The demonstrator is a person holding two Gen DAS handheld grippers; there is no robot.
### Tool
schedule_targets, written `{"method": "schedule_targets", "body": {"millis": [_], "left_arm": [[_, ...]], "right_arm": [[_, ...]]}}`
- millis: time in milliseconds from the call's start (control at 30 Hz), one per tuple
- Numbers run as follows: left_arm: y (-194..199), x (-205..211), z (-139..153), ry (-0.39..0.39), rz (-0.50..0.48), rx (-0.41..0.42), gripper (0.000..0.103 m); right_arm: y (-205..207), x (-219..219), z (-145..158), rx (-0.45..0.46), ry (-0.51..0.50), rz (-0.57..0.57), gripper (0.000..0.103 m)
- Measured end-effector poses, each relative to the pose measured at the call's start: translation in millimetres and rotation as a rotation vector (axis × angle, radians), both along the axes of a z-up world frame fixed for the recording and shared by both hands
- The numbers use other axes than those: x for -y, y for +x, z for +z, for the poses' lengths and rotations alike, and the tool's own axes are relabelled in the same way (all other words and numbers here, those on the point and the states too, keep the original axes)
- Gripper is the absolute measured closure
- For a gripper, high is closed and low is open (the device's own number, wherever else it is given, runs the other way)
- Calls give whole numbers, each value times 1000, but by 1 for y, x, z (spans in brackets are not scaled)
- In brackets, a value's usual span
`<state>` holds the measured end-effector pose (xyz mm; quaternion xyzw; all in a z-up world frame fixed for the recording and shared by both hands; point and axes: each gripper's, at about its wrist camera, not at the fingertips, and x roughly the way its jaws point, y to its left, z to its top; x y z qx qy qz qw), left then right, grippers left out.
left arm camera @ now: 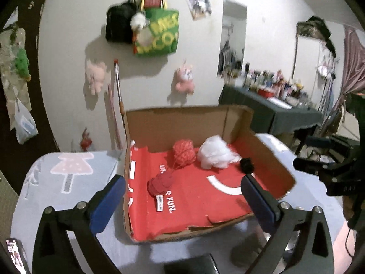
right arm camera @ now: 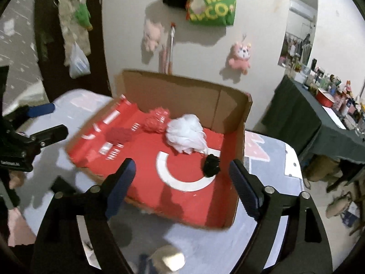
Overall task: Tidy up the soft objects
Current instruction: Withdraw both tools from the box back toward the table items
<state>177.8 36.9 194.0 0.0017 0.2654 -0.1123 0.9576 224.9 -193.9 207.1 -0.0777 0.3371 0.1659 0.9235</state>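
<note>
In the left wrist view the left gripper (left arm camera: 183, 196) stands wide with nothing between its blue ribbed pads, low in the frame before a shallow cardboard box (left arm camera: 182, 121) lined in smooth red print. From left to right the box holds a dark red yarn skein (left arm camera: 159, 182), a fuzzy coral yarn ball (left arm camera: 184, 151), a fluffy white puff (left arm camera: 215, 153) and a small black pompom (left arm camera: 246, 165) — all centre frame. In the right wrist view the right gripper (right arm camera: 182, 182) also gapes empty, and a pink plush toy (right arm camera: 239, 57) hangs on the wall, upper right.
</note>
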Motion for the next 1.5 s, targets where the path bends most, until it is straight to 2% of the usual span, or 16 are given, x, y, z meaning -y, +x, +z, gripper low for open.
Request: {"method": "schedule_targets", "body": {"millis": [200,433,633,800,1033,1267,1500], "left_arm": [[-48,1,7,-48,2,84,0],[-98,7,-11,-47,36,185,0],[-120,13,-27,-50,44,208,0],[-134,21,-40,-24,46,226,0],[-138,20,-73,-48,41,163,0],[-131,20,-117,-27,61,55,0],[-126,17,-143,-11,65,-27,0]], "right_arm": [[-67,2,12,122,49,9,17],[-121,3,5,240,61,-26,14],[-148,9,-14,278,90,-69,13],[-164,12,-32,288,96,-99,13],[-175,12,-67,265,100,-119,13],[-176,9,-106,206,99,-132,13],[-167,5,-132,128,99,-121,13]]}}
